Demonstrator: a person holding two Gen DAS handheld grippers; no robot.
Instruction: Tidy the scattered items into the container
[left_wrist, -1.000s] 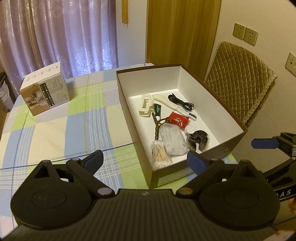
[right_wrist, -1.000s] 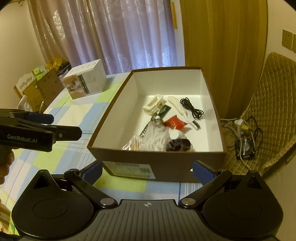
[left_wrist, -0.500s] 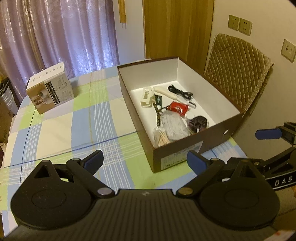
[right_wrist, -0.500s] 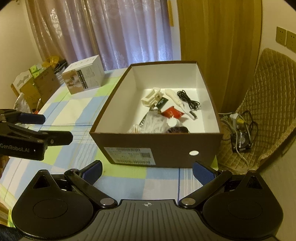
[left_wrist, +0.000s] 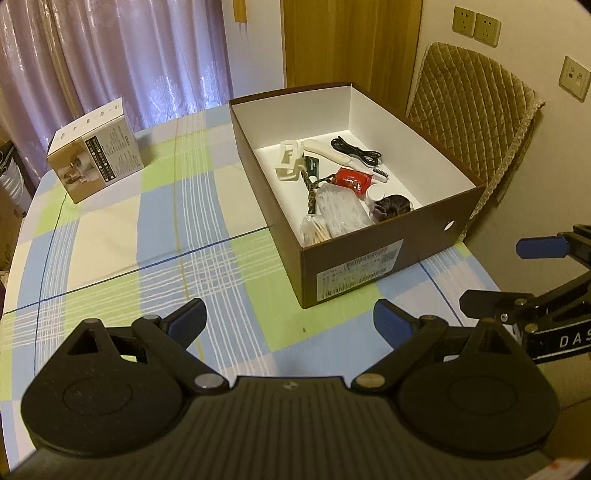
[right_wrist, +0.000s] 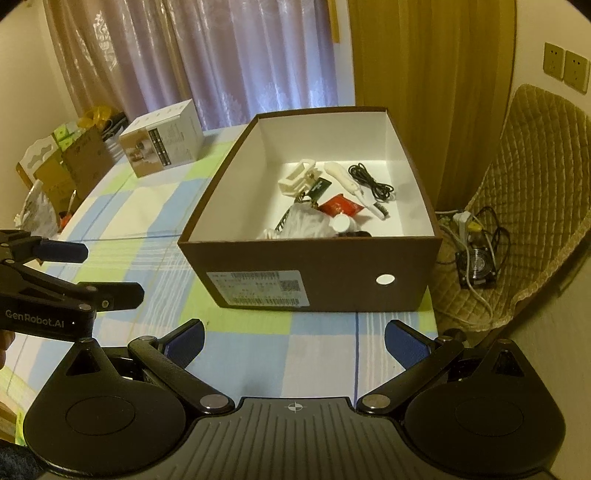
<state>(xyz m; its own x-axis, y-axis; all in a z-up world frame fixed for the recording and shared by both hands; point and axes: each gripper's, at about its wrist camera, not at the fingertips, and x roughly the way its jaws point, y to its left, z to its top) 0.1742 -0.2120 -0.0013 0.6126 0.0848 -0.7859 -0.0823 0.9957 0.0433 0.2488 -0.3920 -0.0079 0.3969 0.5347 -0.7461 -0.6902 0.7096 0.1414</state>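
The brown box (left_wrist: 369, 273) stands on the checked tablecloth (left_wrist: 110, 236) ahead of both grippers, well clear of their fingers, and holds the small items: a white clip (left_wrist: 290, 162), a black cable (left_wrist: 356, 151), a red packet (left_wrist: 352, 179) and a bag of cotton swabs (left_wrist: 332, 218). The left gripper (left_wrist: 290, 325) hovers over the cloth with its fingers spread wide and empty, the box ahead and to its right. The right gripper (right_wrist: 293, 341) is likewise wide and empty, the box straight ahead of its blue pads (right_wrist: 402, 345).
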